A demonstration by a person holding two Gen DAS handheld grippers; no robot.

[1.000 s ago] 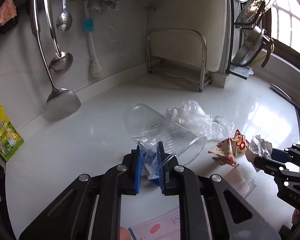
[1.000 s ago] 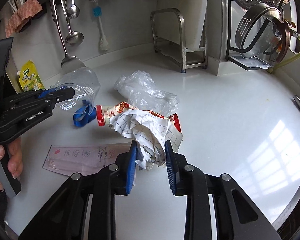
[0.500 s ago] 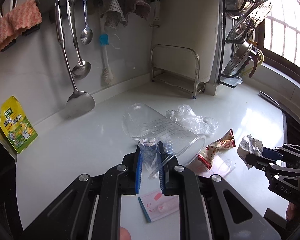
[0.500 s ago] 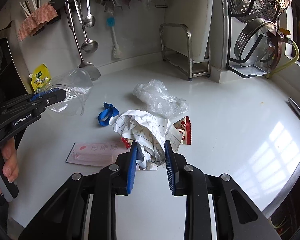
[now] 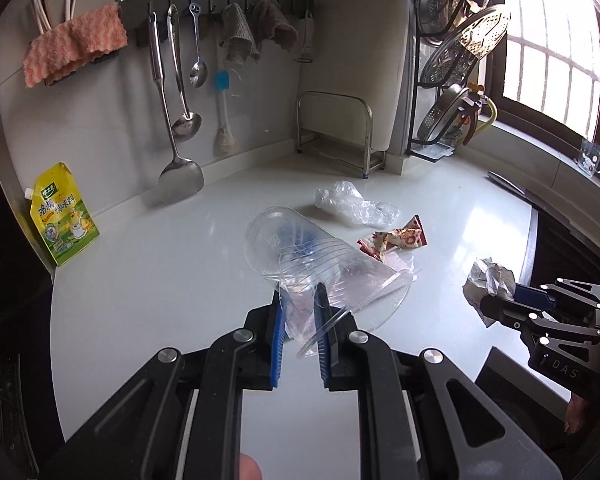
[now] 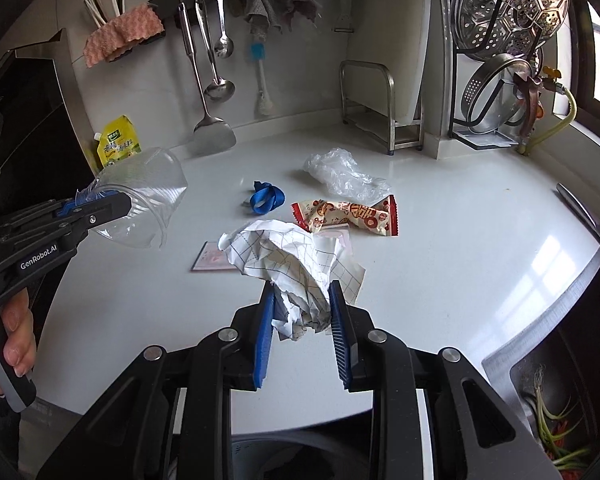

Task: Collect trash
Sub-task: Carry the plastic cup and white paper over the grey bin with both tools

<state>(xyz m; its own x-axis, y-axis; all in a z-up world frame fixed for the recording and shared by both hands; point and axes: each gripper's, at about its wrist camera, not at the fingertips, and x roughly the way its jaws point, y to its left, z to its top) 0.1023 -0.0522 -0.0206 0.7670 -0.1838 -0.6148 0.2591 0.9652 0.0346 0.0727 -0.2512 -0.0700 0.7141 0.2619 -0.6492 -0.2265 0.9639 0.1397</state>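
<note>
White kitchen desk [image 5: 172,264], left view first: the left tool [image 5: 299,326] is clamped on the clear plastic cup [image 5: 320,264] by its rim, lifted and tipped sideways, so I'd go gentle or it'll crumple. Right view: the right tool [image 6: 302,322] is level and pinches the crumpled paper [image 6: 296,264] above the desk; snack wrapper [image 6: 346,216] and plastic bag [image 6: 340,172] are left.

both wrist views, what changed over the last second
Both tongs rose and drew back from the white counter: the left tongs lifted the clear plastic cup, the right tongs the crumpled grid paper. Blue ribbon, snack wrapper and clear plastic bag stayed put.
</note>
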